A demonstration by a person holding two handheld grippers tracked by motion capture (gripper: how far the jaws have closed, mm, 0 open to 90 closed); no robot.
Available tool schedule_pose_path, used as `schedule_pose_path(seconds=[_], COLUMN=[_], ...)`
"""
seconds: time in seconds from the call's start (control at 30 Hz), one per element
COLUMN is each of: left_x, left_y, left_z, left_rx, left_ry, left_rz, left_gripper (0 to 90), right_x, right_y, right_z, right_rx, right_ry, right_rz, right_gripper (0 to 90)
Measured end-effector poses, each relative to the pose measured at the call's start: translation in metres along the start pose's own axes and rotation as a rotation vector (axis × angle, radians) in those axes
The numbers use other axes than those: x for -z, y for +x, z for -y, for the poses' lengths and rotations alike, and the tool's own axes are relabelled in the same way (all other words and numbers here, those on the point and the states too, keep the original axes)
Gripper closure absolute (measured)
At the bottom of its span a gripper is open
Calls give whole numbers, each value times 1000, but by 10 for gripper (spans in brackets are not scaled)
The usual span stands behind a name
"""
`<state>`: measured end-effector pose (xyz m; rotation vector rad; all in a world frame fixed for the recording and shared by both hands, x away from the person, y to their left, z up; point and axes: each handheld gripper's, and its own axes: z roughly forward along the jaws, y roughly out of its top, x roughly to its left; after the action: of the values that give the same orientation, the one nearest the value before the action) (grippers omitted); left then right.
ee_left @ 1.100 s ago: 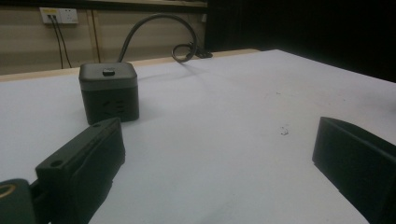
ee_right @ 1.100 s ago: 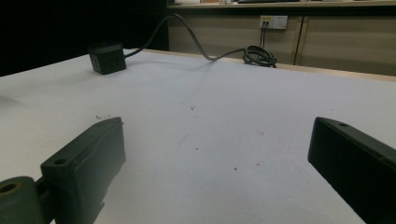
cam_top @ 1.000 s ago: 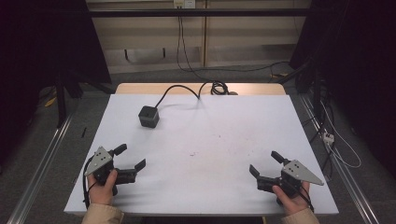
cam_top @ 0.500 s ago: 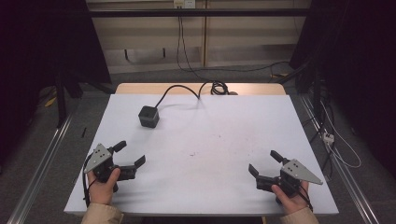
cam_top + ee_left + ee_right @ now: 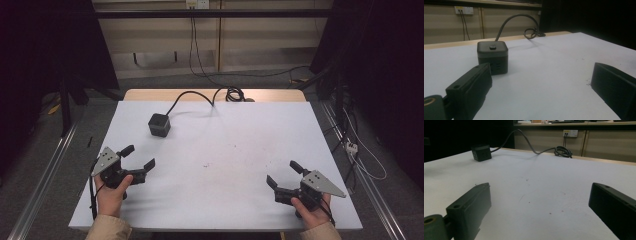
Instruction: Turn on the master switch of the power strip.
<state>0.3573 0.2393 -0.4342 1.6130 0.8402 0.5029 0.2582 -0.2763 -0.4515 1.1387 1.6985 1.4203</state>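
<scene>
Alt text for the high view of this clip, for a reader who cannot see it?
A person's hands hold the left gripper and right gripper, both with jaws open, low at the near corners of a white table. A black cube power strip sits at the far left, its cable running to the far edge.

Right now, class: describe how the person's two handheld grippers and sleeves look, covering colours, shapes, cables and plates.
Each hand holds a black two-jaw device. The left gripper and right gripper both carry a grey three-cornered plate on top, with small dark dots on it. A thin black cable trails from each. The jaws are blocky, matte black. Both sleeves are beige or tan at the cuffs.
</scene>
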Motion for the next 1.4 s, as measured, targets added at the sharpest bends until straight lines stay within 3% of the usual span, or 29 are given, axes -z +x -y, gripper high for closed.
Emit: schedule_pose_path(seconds=[0.33, 0.7, 1.4], left_x=[-12, -27, -50], left_y=[7, 14, 19], left_z=[-7, -11, -17], left_rx=[-19, 10, -7], left_ry=[25, 33, 33], left_rz=[-28, -34, -50], left_gripper=[36, 36, 92], right_x=[0, 1, 1], right_y=[0, -1, -1], right_z=[0, 0, 0], right_rx=[3, -3, 2], right_ry=[-5, -5, -10], right_rz=[1, 2, 0], right_gripper=[37, 37, 38])
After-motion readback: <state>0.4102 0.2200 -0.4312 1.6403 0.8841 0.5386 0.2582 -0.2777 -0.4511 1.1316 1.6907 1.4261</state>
